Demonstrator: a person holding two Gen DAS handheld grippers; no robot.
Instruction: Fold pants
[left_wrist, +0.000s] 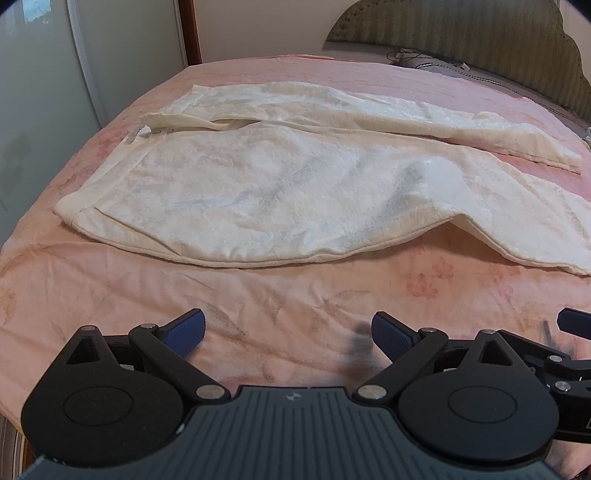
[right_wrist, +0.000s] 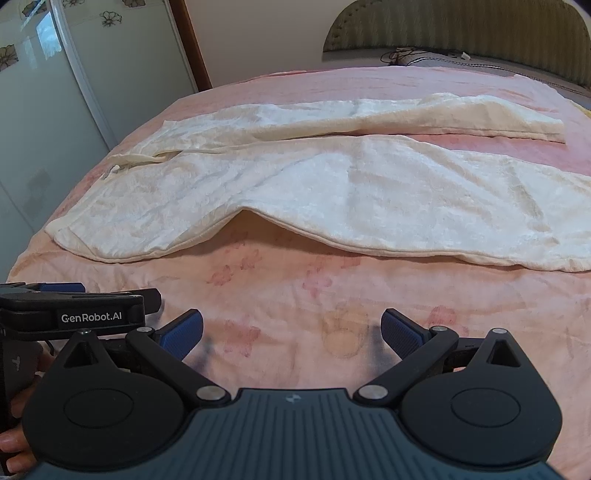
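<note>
A: Nearest my lens, the left claw (left_wrist: 288, 332) is spread and empty above the bed (left_wrist: 110, 280). Reason?

B: I judge it staged for a first grasp; the pants (left_wrist: 280, 184) lie flat just ahead, legs splayed, unfolded.

A: Right wrist view?

B: Right claw (right_wrist: 291, 332) likewise spread, empty. Only this view shows a hand (right_wrist: 14, 439) gripping the left unit.

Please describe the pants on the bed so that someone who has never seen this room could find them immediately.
Find the wide bed with the pink floral cover. The pants lie spread across its middle, waist to the left, two legs running right. They are the only cream-white, plush item there; the near leg's edge humps up.
</note>
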